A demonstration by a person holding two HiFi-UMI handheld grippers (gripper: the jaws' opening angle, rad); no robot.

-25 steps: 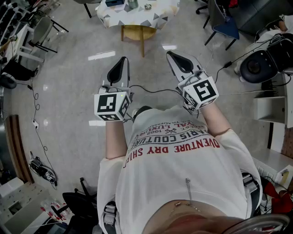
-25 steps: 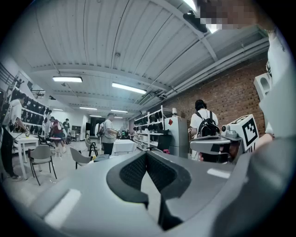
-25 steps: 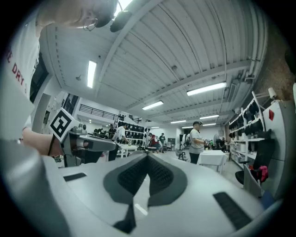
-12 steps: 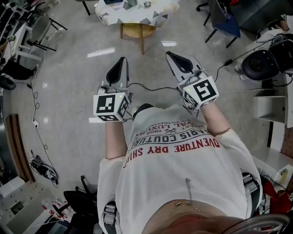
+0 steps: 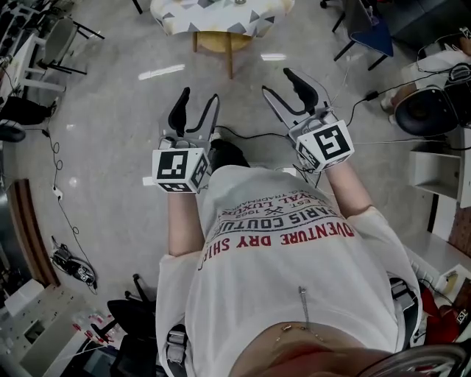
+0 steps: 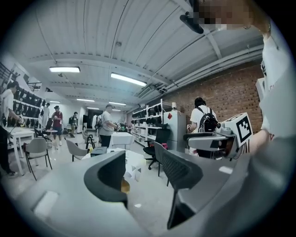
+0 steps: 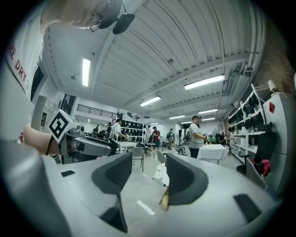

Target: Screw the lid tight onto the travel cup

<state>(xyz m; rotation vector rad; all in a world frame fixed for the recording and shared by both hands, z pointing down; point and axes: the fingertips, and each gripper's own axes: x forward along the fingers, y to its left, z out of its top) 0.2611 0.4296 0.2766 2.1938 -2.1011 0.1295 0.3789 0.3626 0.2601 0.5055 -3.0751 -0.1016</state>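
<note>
I cannot make out the travel cup or its lid in any view. My left gripper (image 5: 197, 103) is held over the floor in front of the person's white shirt, and its jaws have just been opening with nothing between them. My right gripper (image 5: 282, 87), beside it, has also just been opening and is empty. Both point toward a small table with a patterned cloth (image 5: 184, 15) at the top edge of the head view. Between the left gripper's (image 6: 143, 175) jaws that table (image 6: 134, 167) shows far off. The right gripper (image 7: 150, 177) frames the table (image 7: 160, 173) too.
A black cable (image 5: 254, 136) runs across the floor under the grippers. A yellow stool (image 5: 221, 40) stands under the table. Chairs (image 5: 62, 40) are at the left, a blue chair (image 5: 368, 33) and a white cabinet (image 5: 434, 173) at the right. People (image 7: 197, 136) stand far off.
Both grippers have gone from shut to open. Both have moved forward toward the table, which has slid toward the top edge of the head view.
</note>
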